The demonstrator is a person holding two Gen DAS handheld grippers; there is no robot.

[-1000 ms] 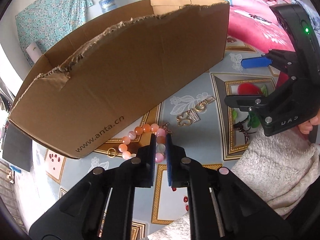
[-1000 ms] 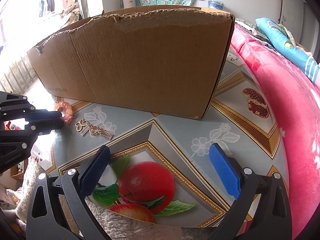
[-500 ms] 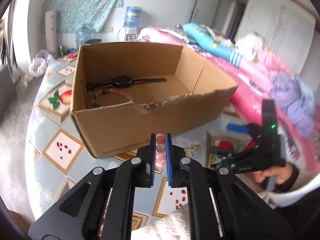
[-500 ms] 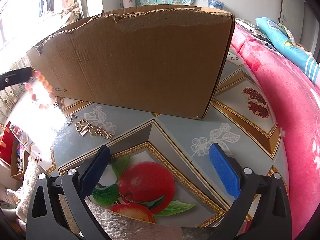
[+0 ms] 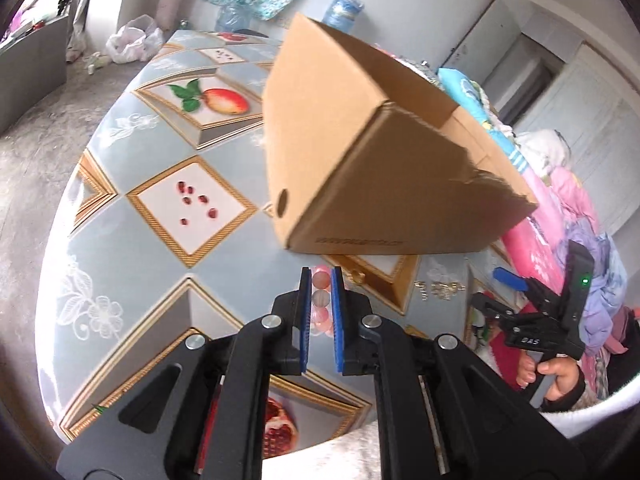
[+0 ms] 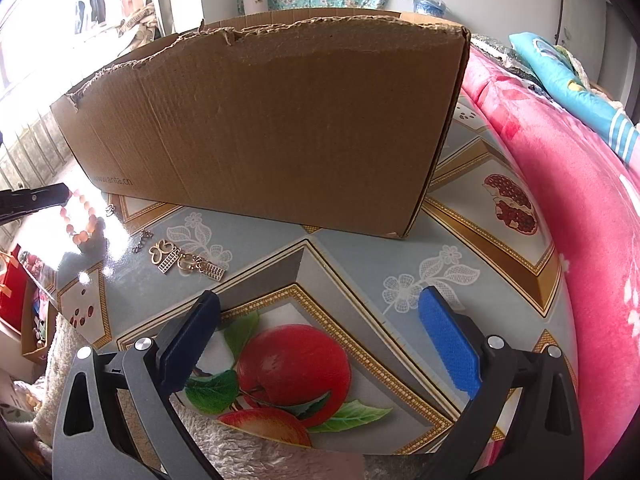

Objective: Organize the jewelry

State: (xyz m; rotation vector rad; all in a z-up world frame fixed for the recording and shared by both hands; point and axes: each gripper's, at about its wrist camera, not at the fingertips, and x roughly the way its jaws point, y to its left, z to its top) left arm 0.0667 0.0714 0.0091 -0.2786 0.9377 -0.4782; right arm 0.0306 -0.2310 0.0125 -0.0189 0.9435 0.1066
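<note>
My left gripper (image 5: 320, 276) is shut on a pink and orange bead bracelet (image 5: 321, 298) and holds it in the air by the near left corner of the cardboard box (image 5: 384, 168). In the right wrist view the bracelet (image 6: 82, 216) hangs from the left gripper's fingertips (image 6: 56, 196) left of the box (image 6: 280, 120). My right gripper (image 6: 320, 320) is open and empty, low over the table (image 6: 400, 252) in front of the box. A gold charm piece (image 6: 184, 262) and a small chain (image 6: 142, 238) lie on the table. A gold ring (image 6: 110, 210) lies by the box.
The round table has a fruit-patterned cover (image 5: 160, 184). A pink blanket (image 6: 560, 200) lies to the right of the table. My right gripper also shows in the left wrist view (image 5: 504, 280). A white fleece sleeve (image 6: 248, 452) is at the bottom.
My left gripper lifted the bracelet off the table, rose above the box, then swung left and lower toward the box's corner. My right gripper stayed still and open.
</note>
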